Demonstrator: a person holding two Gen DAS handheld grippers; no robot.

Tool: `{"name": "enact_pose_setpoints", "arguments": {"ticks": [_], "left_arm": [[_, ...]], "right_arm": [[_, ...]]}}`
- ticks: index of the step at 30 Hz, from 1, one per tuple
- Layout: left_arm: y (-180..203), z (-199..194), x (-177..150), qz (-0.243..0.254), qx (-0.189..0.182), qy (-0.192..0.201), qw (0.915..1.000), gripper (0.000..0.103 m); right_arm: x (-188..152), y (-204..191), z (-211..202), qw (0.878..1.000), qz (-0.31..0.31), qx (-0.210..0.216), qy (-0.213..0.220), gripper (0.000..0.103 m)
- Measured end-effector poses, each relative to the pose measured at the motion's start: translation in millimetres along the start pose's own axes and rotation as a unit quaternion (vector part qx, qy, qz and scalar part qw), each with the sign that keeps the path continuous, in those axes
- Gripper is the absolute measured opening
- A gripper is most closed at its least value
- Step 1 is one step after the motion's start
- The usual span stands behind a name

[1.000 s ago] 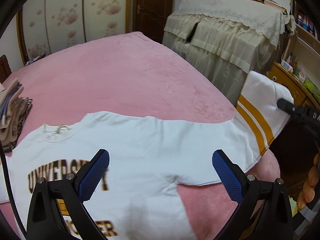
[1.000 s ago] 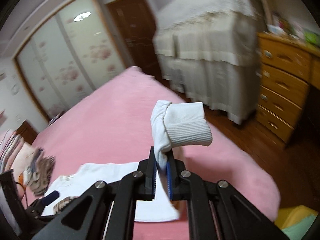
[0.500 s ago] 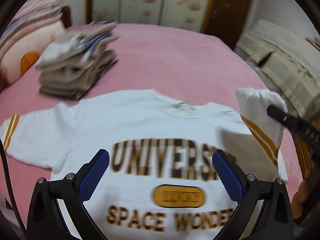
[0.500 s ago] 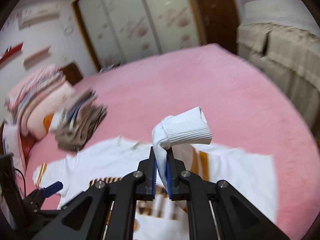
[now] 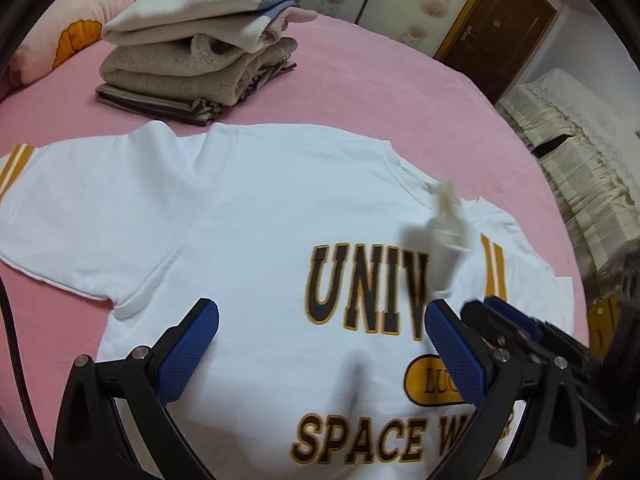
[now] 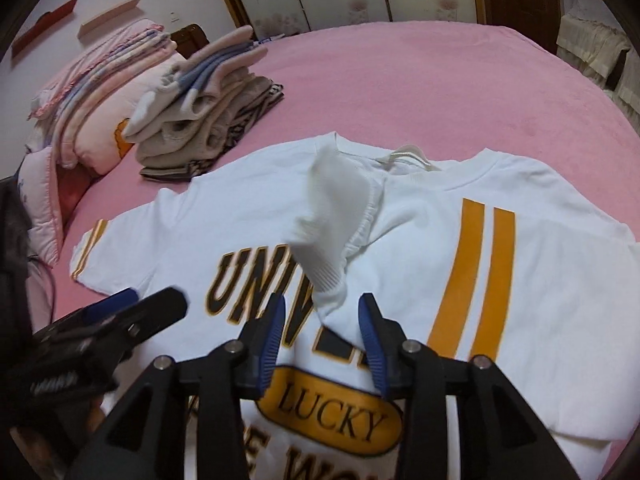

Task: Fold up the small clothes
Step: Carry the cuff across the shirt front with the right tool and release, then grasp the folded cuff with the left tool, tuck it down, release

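A pink bed (image 5: 360, 92) is being shown from 2 gripper cameras, with a white sweatshirt (image 5: 224, 240) being spread face up across it, its lettering toward the cameras. Behind it, a stack of folded clothes (image 5: 200, 52) is being kept near the pillows, so earlier garments are judged to be finished, while this one is judged to be only beginning its fold. Its right sleeve (image 6: 480, 264), marked with 2 gold stripes, is being laid across the chest, and the ribbed cuff (image 6: 324, 224) is being released, blurred, just ahead of the right gripper (image 6: 322, 340). That gripper's jaws have just been opening and are standing partly apart, with the cuff between them but no longer being pinched. The left gripper (image 5: 320, 344) is being held wide open over the lower chest, with nothing gripped. The other sleeve (image 5: 60, 208) is being left outstretched; it and the body are judged to be unfolded as yet. The outstretched sleeve is being shown fully only by the left view; the word LUCKY (image 6: 332, 416) is being shown whole only by the right view.
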State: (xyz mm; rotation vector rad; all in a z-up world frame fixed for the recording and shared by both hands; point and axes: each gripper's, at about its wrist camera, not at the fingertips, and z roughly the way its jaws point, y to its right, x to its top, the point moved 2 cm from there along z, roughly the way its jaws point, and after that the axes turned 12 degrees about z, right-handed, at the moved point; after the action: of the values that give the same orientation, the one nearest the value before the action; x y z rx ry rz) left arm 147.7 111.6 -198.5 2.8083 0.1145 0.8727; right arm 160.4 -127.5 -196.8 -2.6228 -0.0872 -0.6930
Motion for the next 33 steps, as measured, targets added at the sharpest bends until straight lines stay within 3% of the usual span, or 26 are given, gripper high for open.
{"name": "enact_pose_setpoints", "arguments": {"ticks": [7,10,15,18,21,23,25,29,33], "left_arm": [[18,14,8,0.012,-0.039,-0.004,0.9992,0.102],[26,30,16,0.013,-0.066,-0.013,0.9977,0.102],[37,65,28,-0.007,-0.138,-0.035,0.9898,0.082],[44,86,31,-0.019,-0.153,-0.048,0.9869,0.069],[47,95,36,-0.029,-0.160,-0.040,0.9859,0.066],[49,101,40,-0.035,-0.166,-0.040,0.9846,0.051],[54,109,45,-0.035,-0.168,-0.051,0.9838,0.016],[64,107,51,-0.021,-0.158,-0.049,0.9860,0.010],[82,82,58,0.013,-0.123,-0.004,0.9923,0.008]], "right_arm": [[-27,26,-51,0.999,-0.003,-0.038,0.039,0.039],[-41,52,-67,0.996,0.015,-0.075,0.055,0.039],[-55,93,-80,0.991,0.066,-0.098,0.065,0.039],[-60,116,-84,0.988,0.098,-0.102,0.063,0.039],[-66,130,-87,0.986,0.111,-0.109,0.064,0.039],[-70,138,-89,0.984,0.118,-0.114,0.063,0.039],[-76,147,-91,0.983,0.127,-0.121,0.060,0.039],[-87,166,-98,0.978,0.147,-0.134,0.061,0.039],[-91,182,-106,0.973,0.161,-0.150,0.066,0.039]]}}
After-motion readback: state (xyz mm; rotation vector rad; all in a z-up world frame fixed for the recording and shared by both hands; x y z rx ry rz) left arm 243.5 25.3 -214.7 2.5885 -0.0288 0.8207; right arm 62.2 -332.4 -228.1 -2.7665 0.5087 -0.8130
